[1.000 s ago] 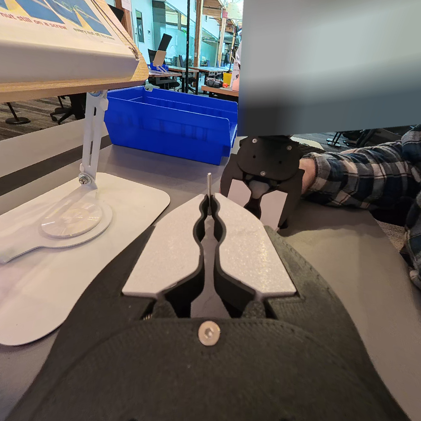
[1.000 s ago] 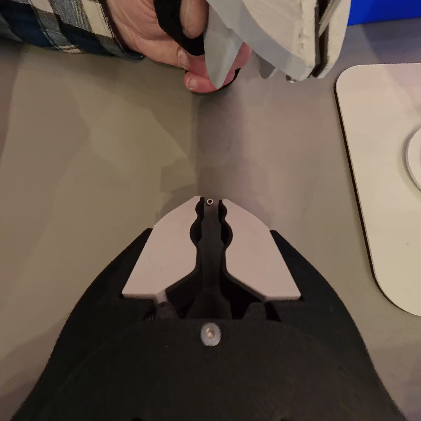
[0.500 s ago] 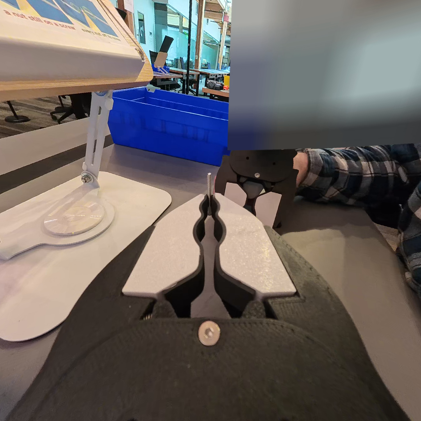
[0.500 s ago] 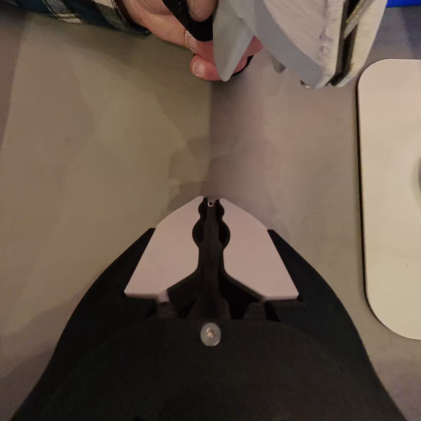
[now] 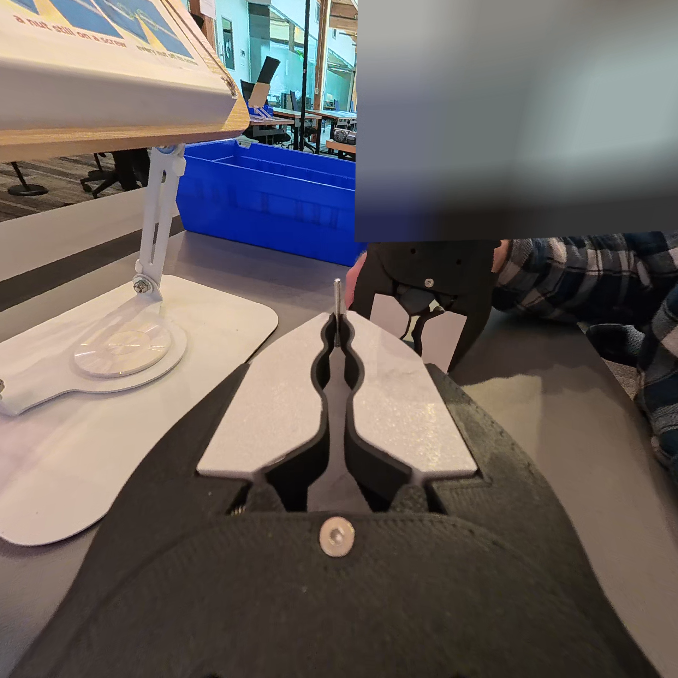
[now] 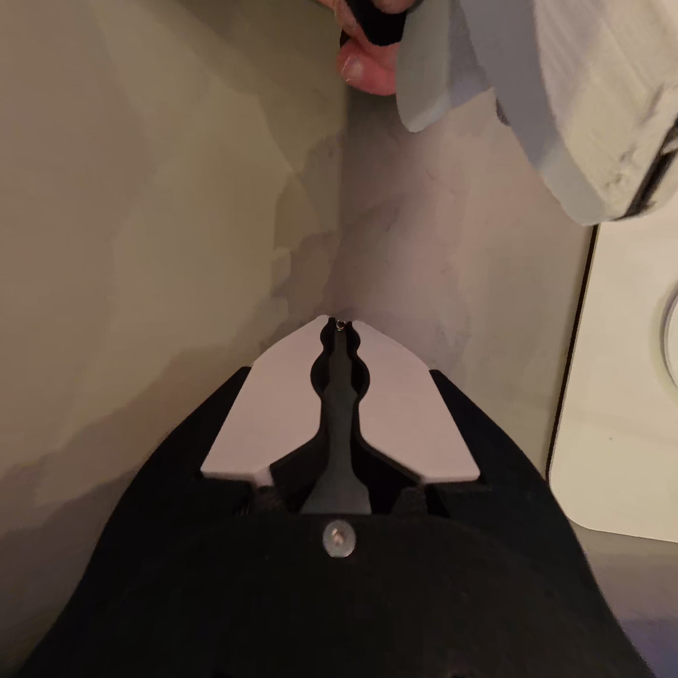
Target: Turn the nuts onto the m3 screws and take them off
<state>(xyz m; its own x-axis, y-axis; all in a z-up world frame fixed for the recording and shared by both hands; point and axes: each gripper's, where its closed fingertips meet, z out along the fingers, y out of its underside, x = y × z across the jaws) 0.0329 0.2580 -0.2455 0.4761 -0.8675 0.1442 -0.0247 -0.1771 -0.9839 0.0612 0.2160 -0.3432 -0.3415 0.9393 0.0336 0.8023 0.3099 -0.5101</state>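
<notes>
On my left gripper [image 5: 336,323] the jaws are pinched tight on a thin threaded metal rod [image 5: 336,304], which stands upright, its top poking above the fingertips [image 5: 370,330] and its lower end nipped between the dark pads. Off the left side of that tool sits the white base plate [image 5: 205,330] of a tilted stand, its arm [image 5: 156,227] rising to a slanted board [image 5: 121,135]. Behind that, ahead and left of the tips, is a blue bin [image 5: 264,205]. Just ahead and right of the rod hangs my right gripper [image 5: 422,319], seen from its front, with a plaid sleeve [image 5: 587,275] trailing off to the right.

On the right gripper's own camera, the jaws are nearly closed with a tiny silvery ring, perhaps a nut [image 6: 341,324], right at the tips; it lies against the right pad, and I cannot tell whether the left one presses it. Below is bare grey tabletop [image 6: 183,220].

Against a second ago: the left grip on the rod is unchanged, though the stand and bin have slid right in view. The right jaws have narrowed around the nut, and the left gripper's grey body [image 6: 550,110] now fills the upper right, much larger. A fingertip [image 6: 363,73] shows beside it, and the white plate [image 6: 623,367] lies off to the right.
</notes>
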